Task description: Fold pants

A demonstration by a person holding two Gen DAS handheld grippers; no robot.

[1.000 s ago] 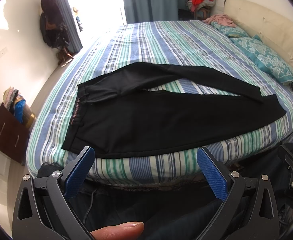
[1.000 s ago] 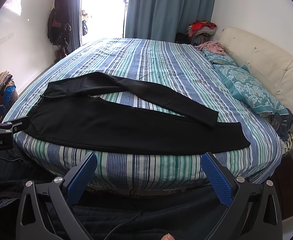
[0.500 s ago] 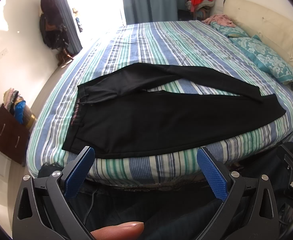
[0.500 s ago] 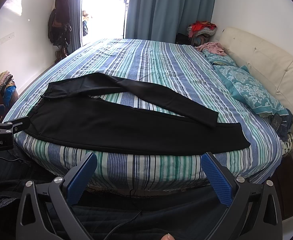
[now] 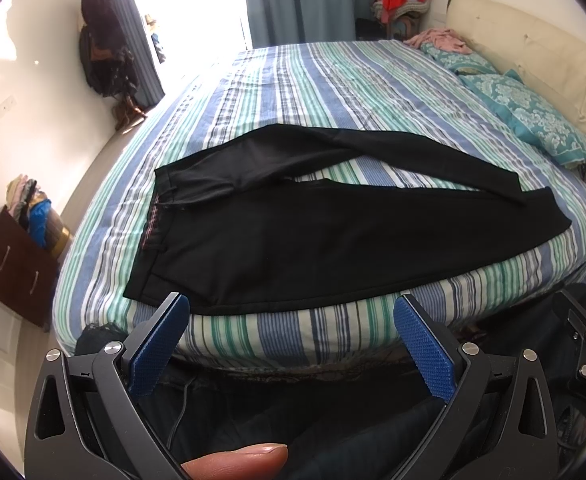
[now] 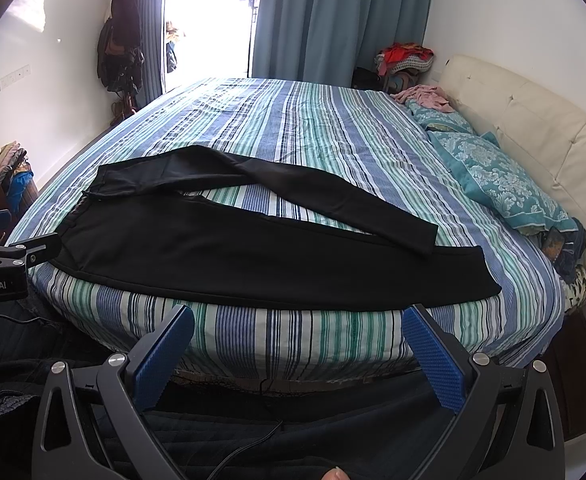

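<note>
Black pants (image 5: 313,236) lie flat near the front edge of the striped bed (image 5: 317,80), waistband to the left, legs running right. The far leg angles across and its hem overlaps the near leg at the right. They also show in the right wrist view (image 6: 253,248). My left gripper (image 5: 291,344) is open and empty, held in front of the bed's edge below the waist end. My right gripper (image 6: 297,352) is open and empty, below the near leg. Neither touches the pants.
Teal patterned pillows (image 6: 509,184) and a cream headboard (image 6: 533,128) lie at the right. Pink clothing (image 6: 425,96) sits at the far right corner of the bed. A brown drawer unit (image 5: 9,264) with clothes stands at the left. The left gripper's body (image 6: 1,268) shows at the right view's left edge.
</note>
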